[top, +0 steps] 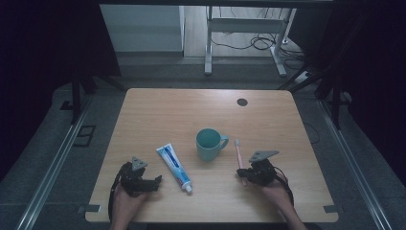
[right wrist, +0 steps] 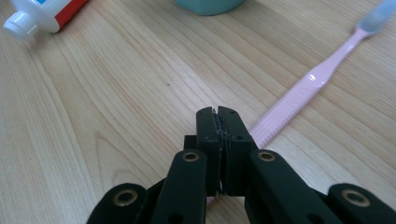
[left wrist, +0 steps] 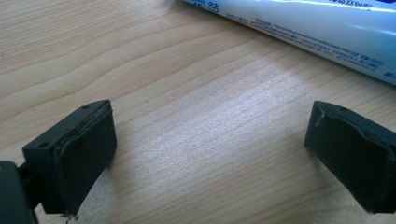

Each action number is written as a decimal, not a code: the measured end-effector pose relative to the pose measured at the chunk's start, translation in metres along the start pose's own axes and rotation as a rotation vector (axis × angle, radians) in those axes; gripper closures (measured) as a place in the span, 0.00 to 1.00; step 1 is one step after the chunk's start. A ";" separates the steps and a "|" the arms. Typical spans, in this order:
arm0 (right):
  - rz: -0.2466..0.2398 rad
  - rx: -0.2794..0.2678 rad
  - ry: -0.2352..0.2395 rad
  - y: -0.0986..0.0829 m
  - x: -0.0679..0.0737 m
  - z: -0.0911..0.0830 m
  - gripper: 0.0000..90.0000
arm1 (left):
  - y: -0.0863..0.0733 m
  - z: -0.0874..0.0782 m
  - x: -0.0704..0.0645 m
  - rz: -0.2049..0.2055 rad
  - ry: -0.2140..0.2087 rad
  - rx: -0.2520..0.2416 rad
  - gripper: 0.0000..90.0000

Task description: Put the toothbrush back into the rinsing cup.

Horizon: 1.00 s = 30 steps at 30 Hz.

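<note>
Lying handle-first toward the person, the pink toothbrush (top: 239, 159) runs away from the right gripper (top: 245, 176), bristles up beside the teal mug (top: 209, 144). That gripper's jaws are pressed together, empty, over the handle end. The left gripper (top: 155, 182) gapes wide, facing the toothpaste tube (top: 174, 166), just beside it.

Light wood-grain tabletop (top: 158, 115), with a dark round spot (top: 242, 102) at upper right. Lying on it near the frame's middle: blue-and-white toothpaste tube (top: 174, 166), cap toward the lower edge; teal mug (top: 208, 144) standing just right of it; pink toothbrush (top: 239, 158) flat, right of the mug.
</note>
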State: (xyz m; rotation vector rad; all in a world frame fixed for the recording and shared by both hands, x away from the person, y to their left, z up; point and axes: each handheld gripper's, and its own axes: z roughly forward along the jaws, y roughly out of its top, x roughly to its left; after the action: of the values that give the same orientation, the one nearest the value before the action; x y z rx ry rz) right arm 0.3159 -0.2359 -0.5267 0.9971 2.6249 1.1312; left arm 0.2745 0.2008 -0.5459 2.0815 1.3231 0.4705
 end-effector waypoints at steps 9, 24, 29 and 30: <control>0.028 -0.001 -0.027 -0.008 -0.012 -0.011 0.97 | 0.000 0.000 0.000 0.000 0.000 0.000 0.02; 0.071 -0.005 -0.083 -0.020 -0.034 -0.030 0.97 | 0.000 0.000 0.000 0.000 0.000 0.000 0.03; 0.092 -0.004 -0.107 -0.024 -0.042 -0.036 0.97 | 0.000 0.000 0.000 0.000 0.000 0.000 0.03; 0.099 -0.002 -0.109 -0.026 -0.044 -0.037 0.97 | 0.000 0.000 0.000 0.001 0.000 0.000 0.03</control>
State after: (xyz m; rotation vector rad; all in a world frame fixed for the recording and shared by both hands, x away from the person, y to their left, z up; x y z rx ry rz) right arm 0.3242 -0.2984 -0.5244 1.1649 2.5147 1.0659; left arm 0.2746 0.2008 -0.5459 2.0821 1.3227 0.4706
